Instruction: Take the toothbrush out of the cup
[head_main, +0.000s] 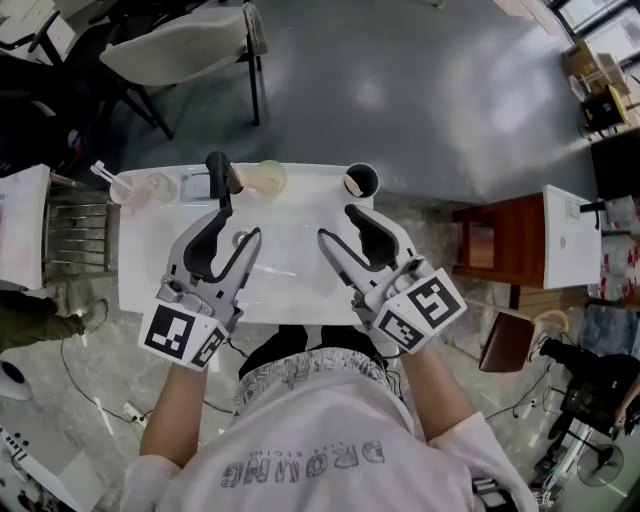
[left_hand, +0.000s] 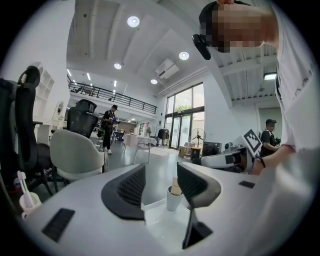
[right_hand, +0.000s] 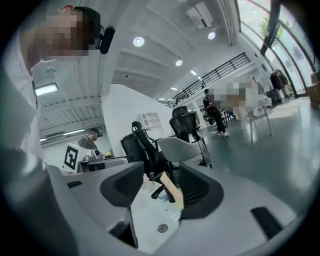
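Toothbrush (head_main: 103, 172) leaning in translucent cup (head_main: 150, 188) at worktop's (head_main: 290, 292) far left corner, well apart from both grippers. Left gripper (head_main: 238, 226): fingers (left_hand: 125, 192) spread, empty, white cup (left_hand: 173, 198) visible beyond the gap. Right gripper (head_main: 337, 224): fingers (right_hand: 197, 192) parted, nothing gripped, pointing toward black tap (head_main: 218, 172).

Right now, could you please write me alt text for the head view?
Seen from above, a person holds the left gripper and right gripper, both open and empty, over a white basin. Along its far edge are a toothbrush in a clear cup, a black tap and a white cup.
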